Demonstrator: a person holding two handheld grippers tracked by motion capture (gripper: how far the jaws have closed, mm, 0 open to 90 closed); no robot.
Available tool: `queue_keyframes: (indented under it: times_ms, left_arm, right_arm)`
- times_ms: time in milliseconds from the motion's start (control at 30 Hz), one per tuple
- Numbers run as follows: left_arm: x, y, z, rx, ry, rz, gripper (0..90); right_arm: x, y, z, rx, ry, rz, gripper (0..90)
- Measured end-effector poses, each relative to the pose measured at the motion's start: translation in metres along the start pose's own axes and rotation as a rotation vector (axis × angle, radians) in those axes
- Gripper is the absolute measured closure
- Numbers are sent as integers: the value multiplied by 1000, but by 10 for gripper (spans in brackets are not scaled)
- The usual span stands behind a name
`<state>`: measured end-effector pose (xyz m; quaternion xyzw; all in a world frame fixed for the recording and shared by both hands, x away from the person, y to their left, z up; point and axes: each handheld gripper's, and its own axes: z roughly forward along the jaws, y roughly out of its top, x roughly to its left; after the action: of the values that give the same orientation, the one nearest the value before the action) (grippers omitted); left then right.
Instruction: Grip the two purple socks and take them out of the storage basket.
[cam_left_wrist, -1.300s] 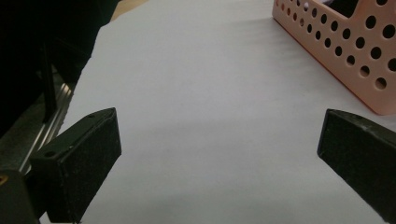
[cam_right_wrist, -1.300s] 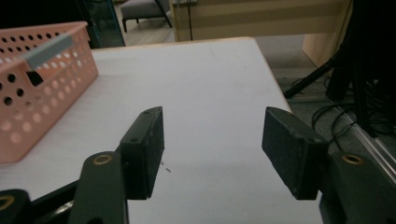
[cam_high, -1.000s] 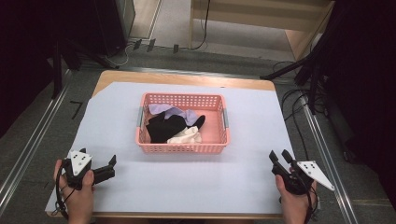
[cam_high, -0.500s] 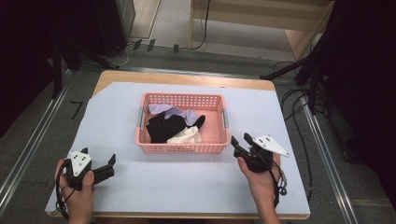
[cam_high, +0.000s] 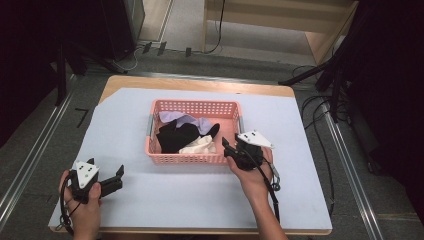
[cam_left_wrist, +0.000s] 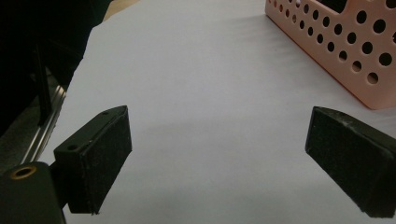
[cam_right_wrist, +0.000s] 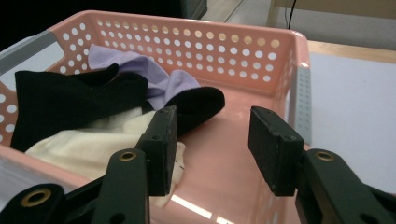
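Hovering over the pink basket (cam_right_wrist: 299, 70), the right gripper (cam_right_wrist: 210, 140) faces heaped socks (cam_right_wrist: 93, 107).

basket (cam_high: 195, 159): salmon pink, dotted with round holes, grey handles
socks in basket: black (cam_right_wrist: 70, 100), lilac (cam_right_wrist: 140, 70), cream (cam_right_wrist: 88, 140)
table cover (cam_high: 200, 200): pale lavender-white
tabletop edge (cam_high: 200, 83): light wood
gripper jaws: black

No text, label, brand, number or sign can be read anywhere in these views. The basket (cam_high: 194, 159), the cloths in it, the white sheet (cam_high: 200, 200) on the worktop and the grey plates on the hand-held grippers all show plain, unmarked surfaces.
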<state>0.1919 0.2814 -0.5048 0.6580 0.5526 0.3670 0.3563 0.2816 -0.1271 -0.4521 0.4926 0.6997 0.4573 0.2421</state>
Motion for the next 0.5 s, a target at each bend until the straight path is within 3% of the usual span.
queue_keyframes:
  times_ms: [200,500]
  left_arm:
    - [0,0,0,-2,-2,3,80]
    - [0,0,0,0,-2,1,80]
  right_arm:
    - [8,12,15,15,0,-4,538]
    - [19,32,52,68,-7,-8,557]
